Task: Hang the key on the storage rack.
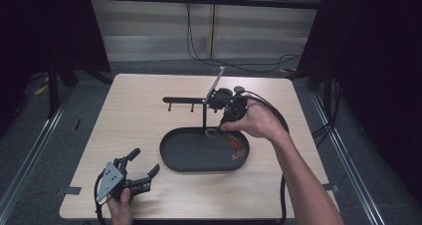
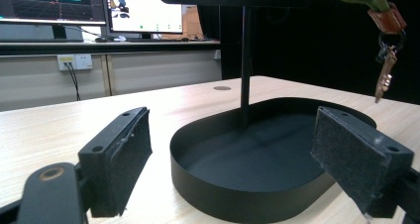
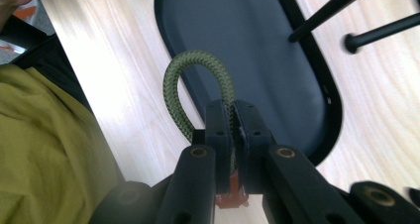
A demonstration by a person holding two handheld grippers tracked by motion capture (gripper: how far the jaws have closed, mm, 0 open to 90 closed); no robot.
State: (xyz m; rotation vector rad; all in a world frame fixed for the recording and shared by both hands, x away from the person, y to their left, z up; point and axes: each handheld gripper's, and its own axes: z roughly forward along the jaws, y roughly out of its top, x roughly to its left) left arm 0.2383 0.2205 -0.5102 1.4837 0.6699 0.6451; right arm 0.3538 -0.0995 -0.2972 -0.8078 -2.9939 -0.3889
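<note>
A person's right gripper point(image 3: 233, 116) holds a bunch of keys by its green cord loop point(image 3: 194, 87), the fingers point(image 3: 218, 130) pressed together on the cord just above a small red-brown tab. Seen from the left gripper view, the keys point(image 2: 385, 73) hang straight down from the loop, clear of the desk point(image 1: 134, 125) and above the right end of the black oval tray point(image 1: 171, 158). The tray's upright post point(image 1: 204, 116) carries a horizontal bar point(image 1: 183, 100) with short pegs, which runs off to the left of the post; the right hand point(image 1: 256, 119) sits just right of the post and near the height of the bar.

The coming move appears to turn on one relation: the loop stands open above the closed fingers, while the pegs lie to the left of it, across the post. The loop's opening would probably have to face a peg's tip, with the dangling keys kept clear of the post and the tray's rim.

The left gripper point(image 1: 142, 166) rests at the near left of the desk, fingers point(image 2: 124, 154) spread wide with nothing between them, pointed toward the tray and well apart from the keys. The right hand is plainly the nearer one.
</note>
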